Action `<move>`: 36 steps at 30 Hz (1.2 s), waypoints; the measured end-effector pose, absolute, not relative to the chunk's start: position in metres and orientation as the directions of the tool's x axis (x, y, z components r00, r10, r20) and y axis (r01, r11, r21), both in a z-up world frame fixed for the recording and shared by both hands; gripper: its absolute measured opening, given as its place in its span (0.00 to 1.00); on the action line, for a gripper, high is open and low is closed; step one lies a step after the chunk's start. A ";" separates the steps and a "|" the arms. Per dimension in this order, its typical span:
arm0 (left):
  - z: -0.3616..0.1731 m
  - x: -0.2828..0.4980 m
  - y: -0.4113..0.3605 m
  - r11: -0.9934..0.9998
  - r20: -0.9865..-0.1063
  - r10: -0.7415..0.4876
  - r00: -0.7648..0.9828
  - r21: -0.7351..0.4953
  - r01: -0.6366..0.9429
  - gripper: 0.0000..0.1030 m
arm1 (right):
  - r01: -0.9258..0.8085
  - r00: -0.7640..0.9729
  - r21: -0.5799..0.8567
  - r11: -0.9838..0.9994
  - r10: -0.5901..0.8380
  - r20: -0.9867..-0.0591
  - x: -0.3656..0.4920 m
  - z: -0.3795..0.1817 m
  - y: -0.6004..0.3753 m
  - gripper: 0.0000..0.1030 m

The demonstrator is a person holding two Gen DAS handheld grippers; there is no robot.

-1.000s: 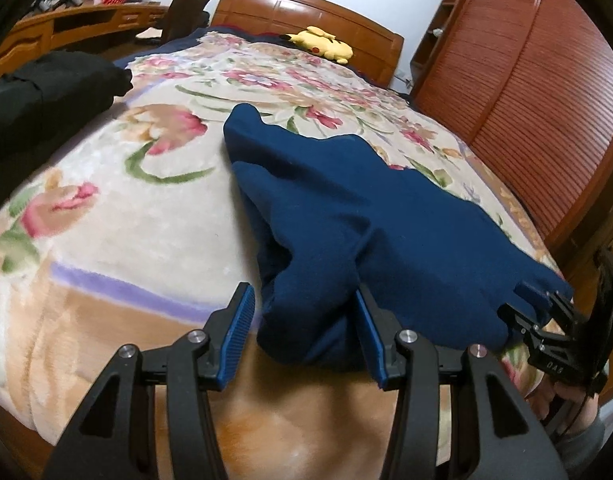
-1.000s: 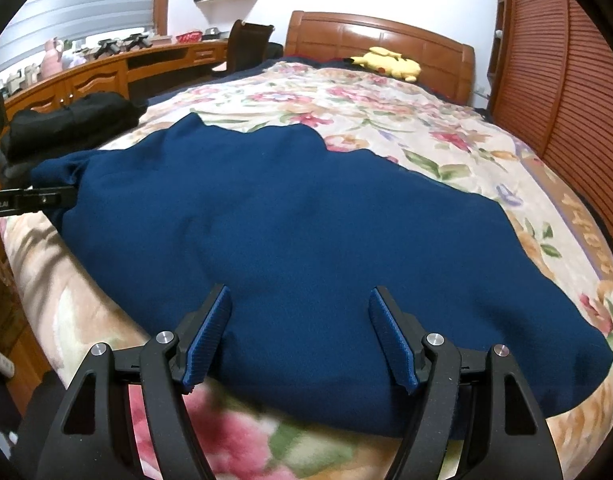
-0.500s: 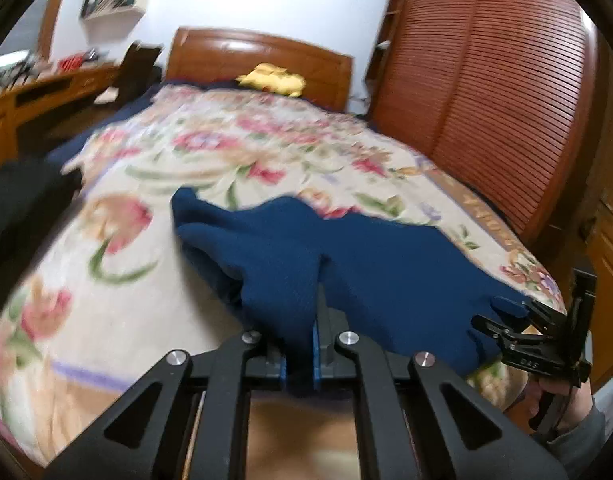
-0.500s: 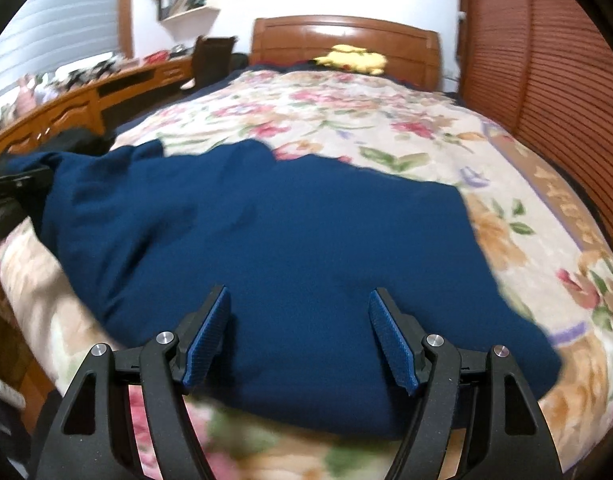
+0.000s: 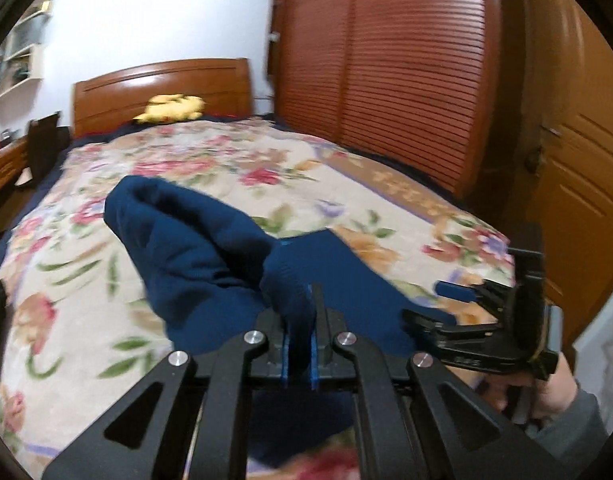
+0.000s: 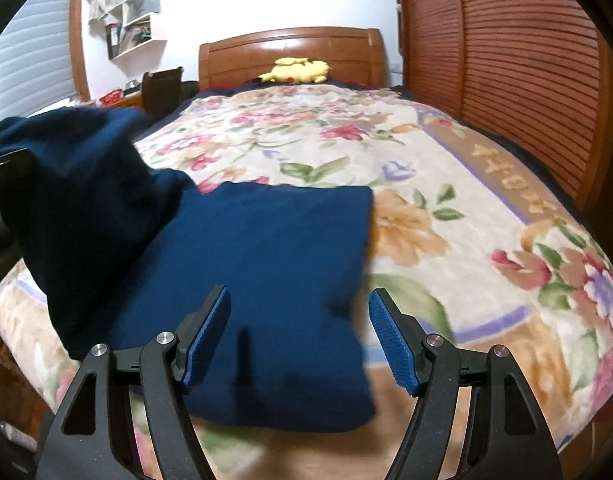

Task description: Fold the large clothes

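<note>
Item: navy garment (image 6: 266, 280), lying on the floral bedspread (image 6: 446, 184). My left gripper (image 5: 297, 344) clamps its raised left edge, presumably to carry it across as a fold. My right gripper (image 6: 298, 340) hovers with fingers apart above the near hem.

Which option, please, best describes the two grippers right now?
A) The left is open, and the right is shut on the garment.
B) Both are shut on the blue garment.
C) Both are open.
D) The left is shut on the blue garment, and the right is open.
D: the left gripper has its jaws pinched on a fold of the blue garment, while the right gripper has its jaws wide apart above the cloth.
</note>
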State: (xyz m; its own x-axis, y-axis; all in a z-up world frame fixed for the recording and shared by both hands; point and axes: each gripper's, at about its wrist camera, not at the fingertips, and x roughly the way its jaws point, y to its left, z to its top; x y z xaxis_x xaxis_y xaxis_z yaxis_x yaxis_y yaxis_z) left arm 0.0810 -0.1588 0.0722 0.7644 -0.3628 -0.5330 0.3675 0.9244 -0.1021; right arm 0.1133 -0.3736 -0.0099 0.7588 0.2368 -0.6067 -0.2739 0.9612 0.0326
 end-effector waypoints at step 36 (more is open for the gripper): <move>0.040 0.050 -0.125 0.946 -0.516 -0.310 0.799 -0.087 0.311 0.49 | -0.314 0.828 -0.011 0.949 0.268 -0.493 0.091 0.040 -0.379 0.71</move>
State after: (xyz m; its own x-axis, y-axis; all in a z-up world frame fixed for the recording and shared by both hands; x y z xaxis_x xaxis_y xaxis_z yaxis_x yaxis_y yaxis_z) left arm 0.0498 -0.1246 0.0397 0.7987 -0.3098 -0.5159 0.3109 0.9465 -0.0870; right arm 0.0909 -0.3792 0.0404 0.8280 0.2679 -0.4926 -0.3136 0.9495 -0.0107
